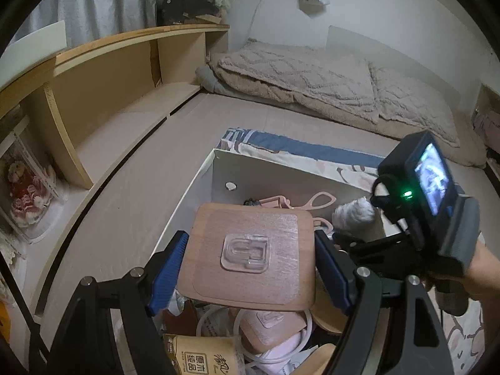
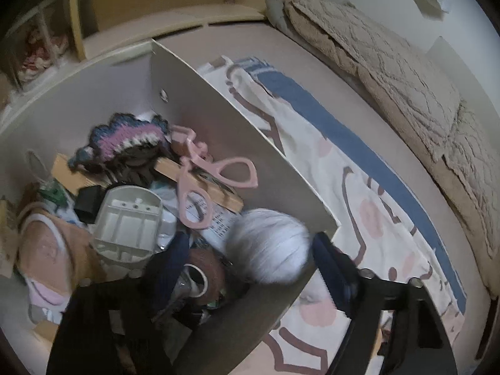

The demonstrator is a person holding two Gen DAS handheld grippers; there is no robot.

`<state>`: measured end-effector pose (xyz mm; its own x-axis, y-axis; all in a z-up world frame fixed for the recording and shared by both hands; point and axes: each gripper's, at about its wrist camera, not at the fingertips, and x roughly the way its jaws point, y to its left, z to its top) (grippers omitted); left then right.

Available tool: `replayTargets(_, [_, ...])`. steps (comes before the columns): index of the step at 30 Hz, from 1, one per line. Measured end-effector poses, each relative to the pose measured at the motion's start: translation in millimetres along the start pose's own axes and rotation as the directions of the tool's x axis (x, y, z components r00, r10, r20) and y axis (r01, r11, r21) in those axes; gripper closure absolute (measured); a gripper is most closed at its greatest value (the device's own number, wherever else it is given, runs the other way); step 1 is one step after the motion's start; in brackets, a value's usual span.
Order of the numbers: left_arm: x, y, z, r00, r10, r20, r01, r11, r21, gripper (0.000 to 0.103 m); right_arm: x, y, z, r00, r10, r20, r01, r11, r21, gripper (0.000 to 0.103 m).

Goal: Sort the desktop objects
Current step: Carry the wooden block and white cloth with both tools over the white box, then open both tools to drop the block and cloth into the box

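Note:
My left gripper is shut on a square wooden board with a clear adhesive hook stuck on it, held above a white box of clutter. My right gripper reaches into the same box; a white fluffy ball sits between its blue fingers, which straddle the box's wall. From the left wrist view the right gripper shows next to the ball. Pink scissors lie in the box.
The box holds a crocheted piece, a cream plastic tray, a black block, more wooden boards and a paper cup. A patterned cloth lies beside it. A blanket and wooden shelf stand behind.

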<state>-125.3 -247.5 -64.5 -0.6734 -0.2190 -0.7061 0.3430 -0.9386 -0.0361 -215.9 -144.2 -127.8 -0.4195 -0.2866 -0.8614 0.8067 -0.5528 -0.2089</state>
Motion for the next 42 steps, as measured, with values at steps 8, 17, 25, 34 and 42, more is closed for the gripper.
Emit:
replayTargets(8, [19.2, 4.3, 3.8, 0.999, 0.004, -0.039, -0.005, 1.0, -0.023, 0.024, -25.0, -12.9, -7.0, 0.987, 0.121, 0.109, -0.128, 0.99, 0.054, 0.022])
replayTargets(17, [49.6, 5.2, 0.6, 0.99, -0.008, -0.142, -0.002, 0.998, -0.068, 0.024, -34.7, -41.1, -14.9, 0.951, 0.266, 0.156, -0.292, 0.941, 0.174, 0.021])
replayTargets(25, [65.8, 9.3, -4.6, 0.981, 0.038, -0.19, -0.05, 0.997, -0.059, 0.024, -42.6, -52.5, -14.2, 0.943, 0.269, 0.196, -0.309, 0.927, 0.215, 0.021])
replayTargets(34, [71.8, 17.3, -8.3, 0.969, 0.057, -0.239, -0.079, 0.993, -0.085, 0.024, -40.1, -44.6, -12.5, 0.932, 0.312, 0.187, -0.348, 0.913, 0.211, 0.021])
replayTargets(42, [67.4, 20.1, -10.1, 0.969, 0.086, -0.23, -0.105, 0.992, -0.07, 0.02, -35.4, -40.6, -10.6, 0.922, 0.346, 0.175, -0.38, 0.894, 0.236, 0.021])
